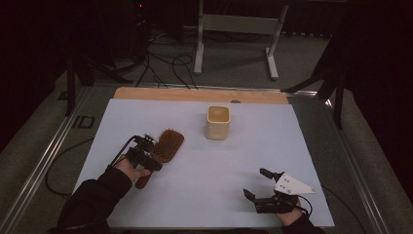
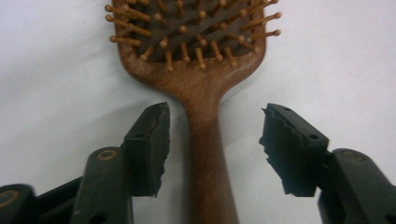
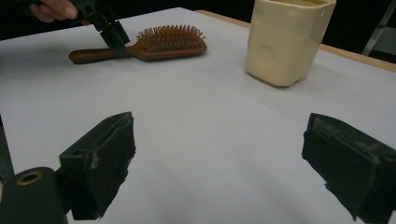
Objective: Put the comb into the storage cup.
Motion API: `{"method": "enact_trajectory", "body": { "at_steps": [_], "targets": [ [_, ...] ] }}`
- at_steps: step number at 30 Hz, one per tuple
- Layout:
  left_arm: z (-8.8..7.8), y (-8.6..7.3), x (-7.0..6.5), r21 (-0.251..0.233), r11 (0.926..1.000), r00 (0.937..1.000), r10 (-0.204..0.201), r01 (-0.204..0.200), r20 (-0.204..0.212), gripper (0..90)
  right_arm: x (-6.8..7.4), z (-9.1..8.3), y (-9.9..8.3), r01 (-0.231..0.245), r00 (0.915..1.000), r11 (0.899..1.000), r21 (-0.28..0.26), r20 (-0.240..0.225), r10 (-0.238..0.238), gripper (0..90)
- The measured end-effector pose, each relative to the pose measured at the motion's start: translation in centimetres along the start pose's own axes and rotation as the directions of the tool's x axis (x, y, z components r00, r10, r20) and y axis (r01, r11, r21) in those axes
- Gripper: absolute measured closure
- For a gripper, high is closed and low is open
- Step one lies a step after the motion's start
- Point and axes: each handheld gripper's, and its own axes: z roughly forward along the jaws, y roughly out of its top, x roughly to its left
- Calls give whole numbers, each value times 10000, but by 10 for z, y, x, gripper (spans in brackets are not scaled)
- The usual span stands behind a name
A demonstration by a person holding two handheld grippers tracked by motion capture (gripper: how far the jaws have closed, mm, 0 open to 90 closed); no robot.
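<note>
Dark flooring with cables surrounds the bench (image 1: pixel 292 146), whose top carries a pale sheet with a strip of bare wood along the far edge. On its left half lies the wooden hairbrush (image 1: pixel 164 148), bristles up; its long axis runs diagonally, head toward the far right, handle toward the near left. I hold the left tool (image 2: pixel 212 144) over the handle just below the head: its jaws are spread, one on each side of the handle, with a gap between each pad and the wood. My right tool (image 1: pixel 260 184) sits near the right front corner, jaws spread wide with nothing between them. Beyond the brush head, near the middle of the far side, stands a cream cup (image 1: pixel 217 122), well apart from the brush. Bare sheet lies between the two tools and along the front edge.
</note>
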Motion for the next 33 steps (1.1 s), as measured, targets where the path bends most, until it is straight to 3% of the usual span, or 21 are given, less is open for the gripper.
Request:
{"method": "enact_trajectory", "body": {
  "at_steps": [3,5,9,17,25,33],
  "targets": [
    [2,1,0,133,9999,10000,68,-68,-54,449,0,0,0,-6,10000,10000,-9,-11,6,94],
    [3,2,2,196,9998,10000,4,-5,13,537,0,-1,0,-2,10000,10000,-37,-23,2,95],
    [7,3,4,417,9991,10000,99,-99,-2,599,1,-1,1,14,10000,10000,-35,-38,-15,95],
    [11,3,5,433,9991,9999,12,-7,-133,672,1,-1,1,23,10000,10000,-16,-43,-23,95],
    [13,2,5,520,9983,9992,280,-264,-294,729,1,-1,1,-32,10000,10000,-37,-68,32,95],
    [13,5,7,661,9976,9996,227,-214,-190,736,1,-1,1,-23,10000,10000,-57,-47,22,95]
  ]
}}
